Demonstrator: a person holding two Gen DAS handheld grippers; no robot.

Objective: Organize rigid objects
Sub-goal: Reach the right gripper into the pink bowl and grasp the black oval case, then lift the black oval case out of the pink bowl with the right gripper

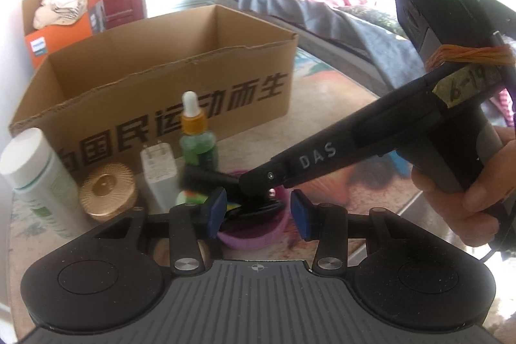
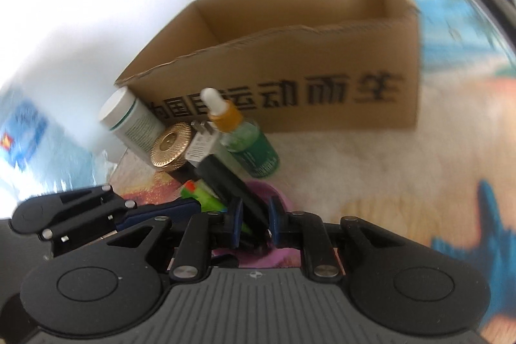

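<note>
The right gripper (image 2: 254,223) had its jaws clenched on a black bar-shaped object (image 2: 232,186) lying over the purple bowl (image 1: 258,234) near the table's front. The left gripper (image 1: 256,211) hung at the bowl; whether its jaws gripped the rim was unclear. The cardboard box (image 1: 167,66) stood farther back, behind the green dropper bottle (image 1: 197,141).

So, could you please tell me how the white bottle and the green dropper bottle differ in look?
The white bottle is wide and opaque with a flat white cap; the green dropper bottle is slimmer, with a narrow white bulb on an orange collar. The white bottle looks taller and sits furthest left; the dropper sits nearer the middle. Both stand upright before the cardboard box.
</note>
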